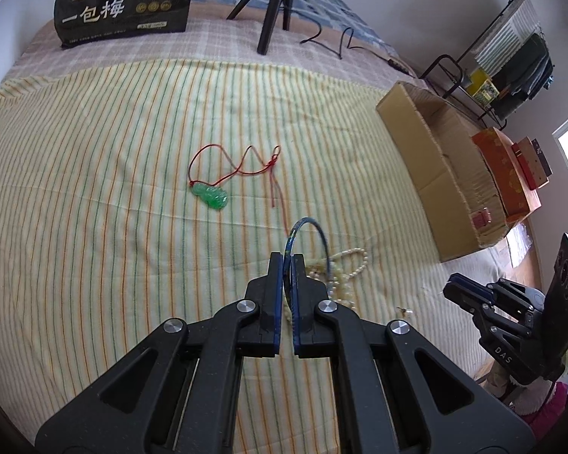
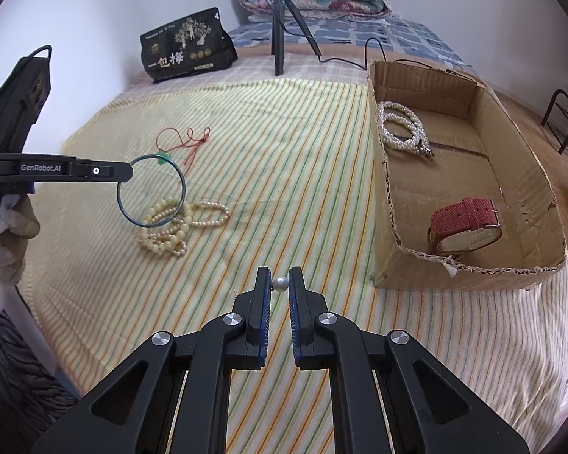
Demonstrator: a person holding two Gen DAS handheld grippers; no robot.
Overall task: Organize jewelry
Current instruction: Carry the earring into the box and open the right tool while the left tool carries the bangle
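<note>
Both tongs grip: our left tongs [image 1: 288, 265] a bangle [image 2: 150, 190], right tongs [image 2: 280, 278] a pearl earring [image 2: 280, 283]; next, carry them into the cardboard box [image 2: 526, 268].

Thin blue bangle [image 2: 151, 189] held upright above cream bead strands [image 2: 181, 225] heaped on striped cloth; jade pendant on red cord [image 1: 210, 195] beyond; small pearl earring [image 2: 280, 283] pinched aloft.
</note>
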